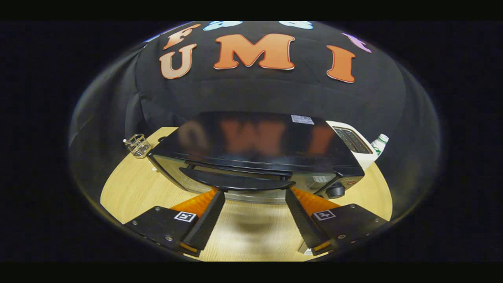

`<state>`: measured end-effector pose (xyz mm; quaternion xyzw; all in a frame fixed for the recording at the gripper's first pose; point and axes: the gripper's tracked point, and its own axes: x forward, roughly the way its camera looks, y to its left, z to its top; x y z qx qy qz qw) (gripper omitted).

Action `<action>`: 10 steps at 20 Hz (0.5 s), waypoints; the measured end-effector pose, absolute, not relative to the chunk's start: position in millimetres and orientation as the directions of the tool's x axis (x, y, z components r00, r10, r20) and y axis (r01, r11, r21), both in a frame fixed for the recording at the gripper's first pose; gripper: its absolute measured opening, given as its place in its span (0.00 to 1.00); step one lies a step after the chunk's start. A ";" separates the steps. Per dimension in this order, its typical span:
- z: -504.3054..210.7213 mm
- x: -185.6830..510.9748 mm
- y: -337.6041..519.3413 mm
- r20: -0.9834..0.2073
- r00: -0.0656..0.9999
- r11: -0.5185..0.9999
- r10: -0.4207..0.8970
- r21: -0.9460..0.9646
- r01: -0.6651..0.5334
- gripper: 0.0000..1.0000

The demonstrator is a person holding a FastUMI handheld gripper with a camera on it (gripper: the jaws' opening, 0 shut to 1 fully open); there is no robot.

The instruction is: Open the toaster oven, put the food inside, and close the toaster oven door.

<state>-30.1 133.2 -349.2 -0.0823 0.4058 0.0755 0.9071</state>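
A black toaster oven stands on the wooden table, seen from above its glossy top. Its door is up, with the long dark door handle running across the front edge. A round knob sits at the front right of the oven. My gripper is open, its two fingers spread wide with their tips just under the handle, one near each end. Nothing is held between the fingers.
A small wire basket stands on the table left of the oven. A white slot toaster and a white bottle with a green label stand behind the oven on the right.
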 end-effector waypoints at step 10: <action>-214.4 -14.9 95.3 -0.531 0.843 0.980 0.083 -0.109 -0.165 0.98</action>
